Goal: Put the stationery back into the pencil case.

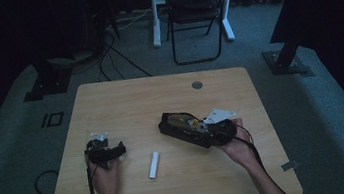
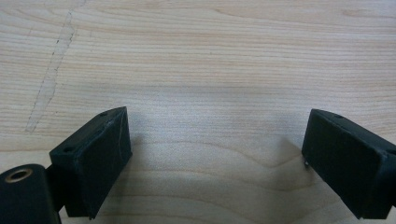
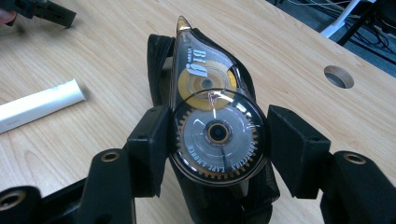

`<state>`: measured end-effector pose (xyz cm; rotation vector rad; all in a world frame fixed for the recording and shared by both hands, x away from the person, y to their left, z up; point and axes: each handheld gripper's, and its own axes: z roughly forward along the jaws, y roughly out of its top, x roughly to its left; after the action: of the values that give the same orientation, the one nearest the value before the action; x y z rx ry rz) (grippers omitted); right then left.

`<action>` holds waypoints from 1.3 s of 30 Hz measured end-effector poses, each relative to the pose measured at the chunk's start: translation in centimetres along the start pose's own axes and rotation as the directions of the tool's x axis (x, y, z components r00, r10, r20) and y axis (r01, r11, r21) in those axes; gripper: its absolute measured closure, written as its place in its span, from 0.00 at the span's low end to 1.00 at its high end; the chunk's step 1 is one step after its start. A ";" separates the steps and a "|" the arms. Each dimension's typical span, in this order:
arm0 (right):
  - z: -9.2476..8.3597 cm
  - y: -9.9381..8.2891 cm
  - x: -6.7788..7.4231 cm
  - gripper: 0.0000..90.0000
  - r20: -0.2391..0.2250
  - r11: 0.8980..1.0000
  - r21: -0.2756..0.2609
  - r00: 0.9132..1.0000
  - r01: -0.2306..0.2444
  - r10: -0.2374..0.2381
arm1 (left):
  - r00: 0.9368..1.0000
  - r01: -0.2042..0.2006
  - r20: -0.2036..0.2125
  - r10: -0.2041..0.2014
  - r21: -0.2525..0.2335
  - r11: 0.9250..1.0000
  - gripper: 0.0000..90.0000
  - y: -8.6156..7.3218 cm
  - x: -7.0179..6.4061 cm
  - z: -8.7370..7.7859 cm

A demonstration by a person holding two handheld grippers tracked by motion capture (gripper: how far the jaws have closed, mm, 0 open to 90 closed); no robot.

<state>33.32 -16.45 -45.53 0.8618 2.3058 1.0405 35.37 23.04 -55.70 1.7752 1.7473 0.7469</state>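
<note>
A clear correction tape dispenser (image 3: 210, 93) with gold and grey wheels lies on a black pouch (image 3: 159, 51) at the table's middle right. My right gripper (image 3: 215, 140) is shut on the dispenser's round rear end, one pad against each side. In the high view the right gripper (image 1: 207, 130) reaches in from the right, onto the dispenser (image 1: 188, 122) and pouch (image 1: 171, 125). My left gripper (image 1: 116, 151) rests at the left of the table; its jaws (image 2: 215, 158) stand open over bare wood with nothing between them.
A white stick-shaped object (image 1: 153, 165) lies between the two hands, its end also in the right gripper view (image 3: 37, 107). The wooden table (image 1: 130, 102) has a cable hole (image 1: 197, 84) near its far edge. A folding chair (image 1: 198, 3) stands beyond it.
</note>
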 end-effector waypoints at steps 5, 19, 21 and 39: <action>0.5 0.1 -0.1 0.46 0.001 1.000 0.003 1.000 0.002 -0.002 | 1.000 0.000 0.000 0.000 0.000 1.000 0.09 0.0 0.0 0.0; 1.9 0.6 -0.3 0.46 0.007 1.000 0.008 1.000 0.019 -0.019 | 1.000 0.000 0.000 0.000 0.000 1.000 0.09 0.0 0.0 0.0; 2.1 0.6 -0.4 0.46 0.006 1.000 0.009 1.000 0.018 -0.018 | 1.000 0.000 0.000 0.000 0.000 1.000 0.09 0.0 0.0 0.0; 4.2 1.3 -0.6 0.46 -0.020 0.999 0.036 1.000 0.018 -0.017 | 1.000 0.000 0.000 0.000 0.000 1.000 0.09 0.0 0.0 0.0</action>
<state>36.86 -14.11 -46.99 0.8476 2.3508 1.0070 35.37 23.04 -55.70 1.7747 1.7475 0.7470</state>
